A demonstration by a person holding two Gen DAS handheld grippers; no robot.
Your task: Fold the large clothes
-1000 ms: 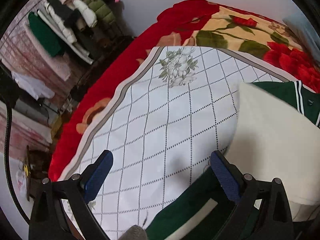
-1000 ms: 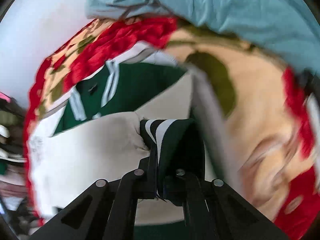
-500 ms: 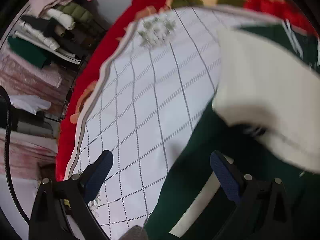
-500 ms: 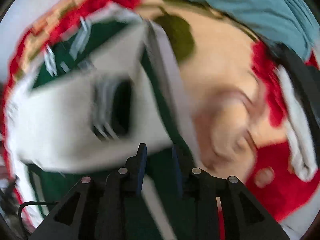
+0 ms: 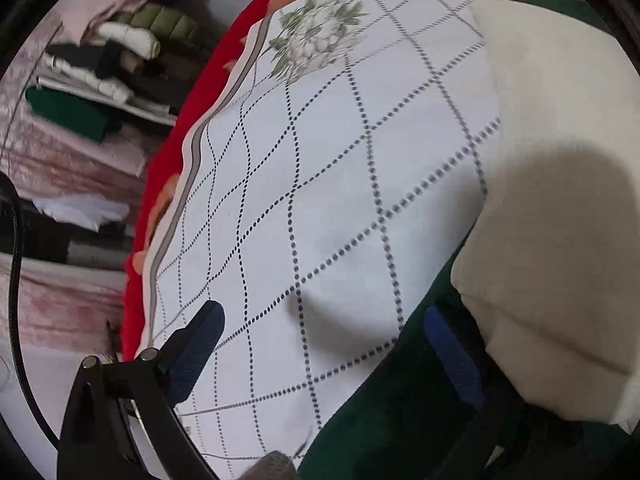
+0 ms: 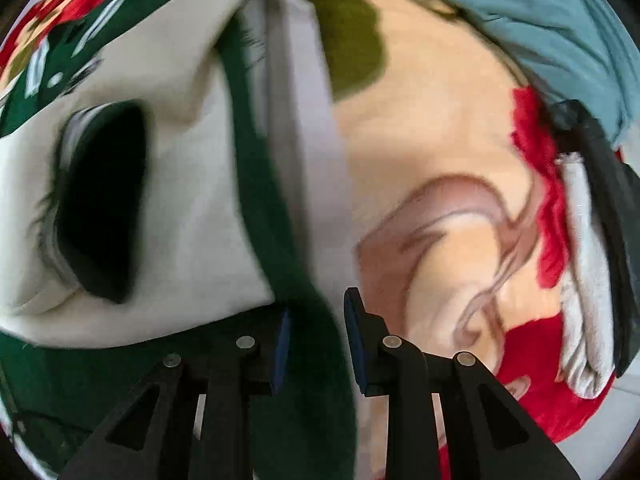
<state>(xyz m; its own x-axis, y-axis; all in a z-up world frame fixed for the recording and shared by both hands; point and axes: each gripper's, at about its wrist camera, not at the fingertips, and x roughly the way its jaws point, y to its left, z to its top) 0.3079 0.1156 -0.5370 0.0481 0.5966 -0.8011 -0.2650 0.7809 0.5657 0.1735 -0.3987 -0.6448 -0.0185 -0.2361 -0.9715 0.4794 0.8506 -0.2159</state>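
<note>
A dark green jacket [image 5: 392, 412] with cream sleeves [image 5: 560, 216] lies on a white quilted sheet [image 5: 320, 184]. My left gripper [image 5: 320, 344] is open and empty, its right finger over the jacket's green hem, its left finger over the sheet. In the right wrist view the jacket's green body [image 6: 272, 216] and a cream sleeve [image 6: 188, 216] with a dark striped cuff [image 6: 100, 200] lie folded across it. My right gripper [image 6: 316, 344] is partly open, with the green edge of the jacket between its fingers but not clamped.
A red floral blanket [image 6: 440, 160] covers the bed under the sheet. A teal cloth [image 6: 540, 20] lies at its far edge. Stacked clothes [image 5: 100, 68] fill shelves to the left of the bed. A black cable [image 5: 16, 264] hangs at the left.
My right gripper has let go of the striped cuff, opened and pulled back to the jacket's green edge. The cream sleeve now lies across the jacket. My left gripper moved closer to the hem.
</note>
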